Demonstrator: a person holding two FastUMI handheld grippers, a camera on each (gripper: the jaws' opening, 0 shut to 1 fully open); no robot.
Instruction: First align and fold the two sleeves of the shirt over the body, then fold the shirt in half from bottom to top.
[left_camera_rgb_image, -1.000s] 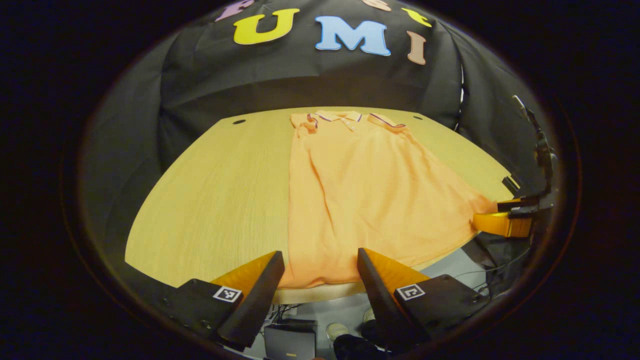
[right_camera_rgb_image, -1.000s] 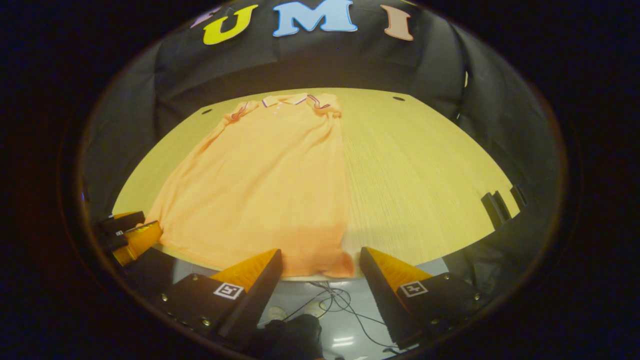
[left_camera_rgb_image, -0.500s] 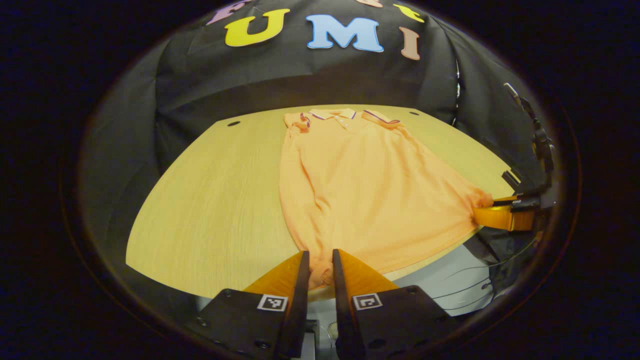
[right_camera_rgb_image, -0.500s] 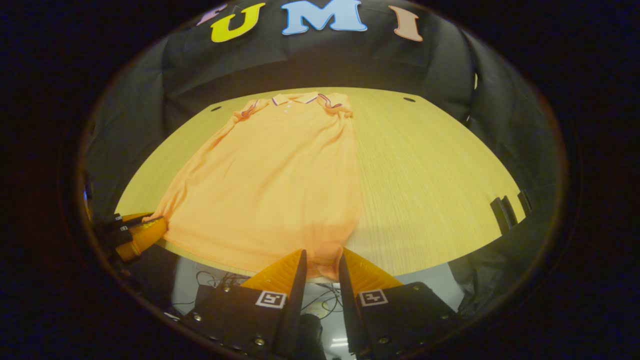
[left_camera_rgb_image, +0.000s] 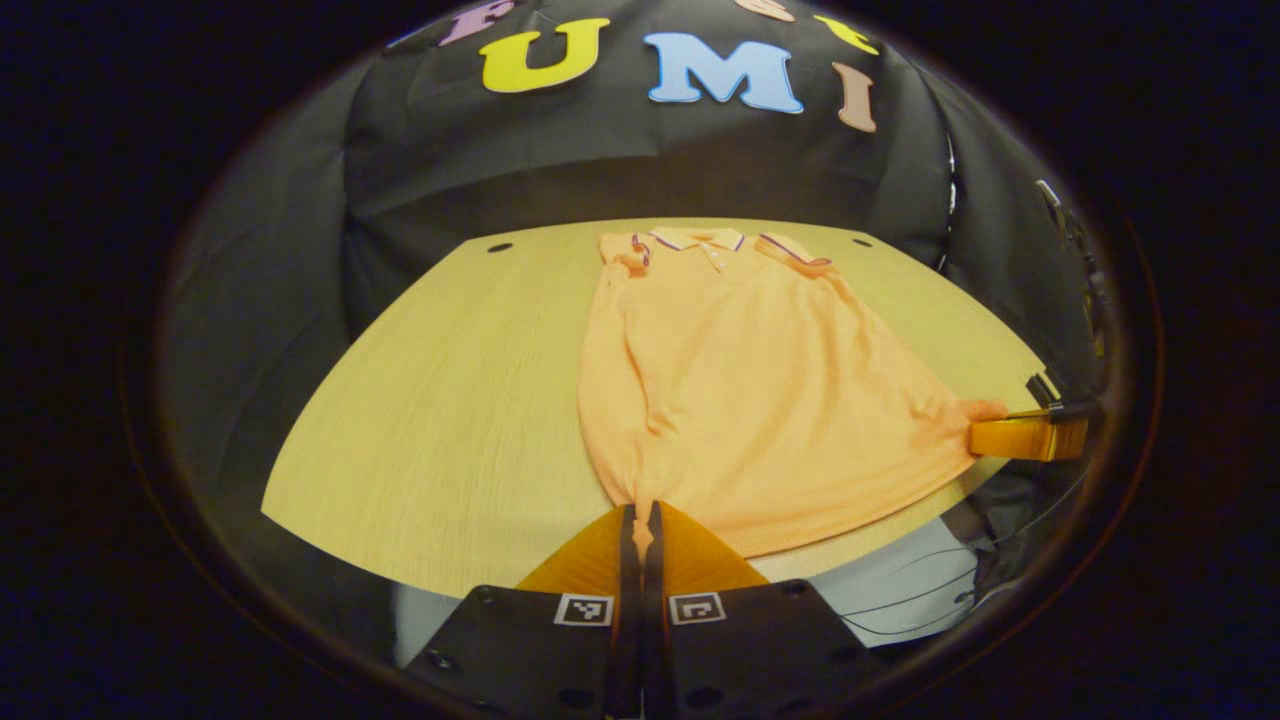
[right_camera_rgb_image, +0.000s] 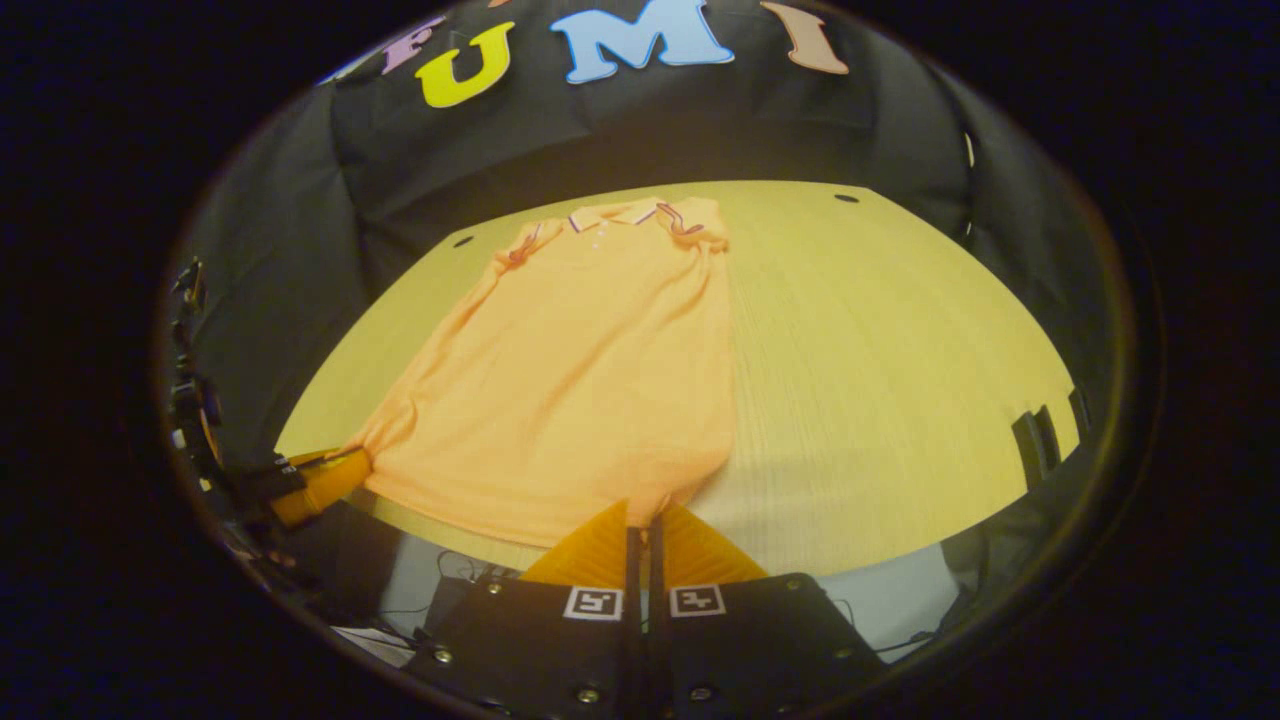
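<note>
Left gripper view has the orange shirt (left_camera_rgb_image: 740, 390) spread on the wooden table (left_camera_rgb_image: 440, 420), collar toward the far edge, sleeves folded in over the body. The left gripper (left_camera_rgb_image: 640, 515) is clenched on the hem's near corner. Off to the side, the right gripper (left_camera_rgb_image: 985, 432) meets the other hem corner. In the right gripper view its fingers pinch that corner, cloth bunching there

- A light wooden table (left_camera_rgb_image: 440, 400) takes up the middle of both views, its grain running away from the cameras.
- Small dark holes (left_camera_rgb_image: 499, 247) sit near its far corners.
- Two dark upright pieces (right_camera_rgb_image: 1030, 445) stand at its right edge.
- Cables (left_camera_rgb_image: 900, 600) lie on the pale floor below its near edge.
</note>
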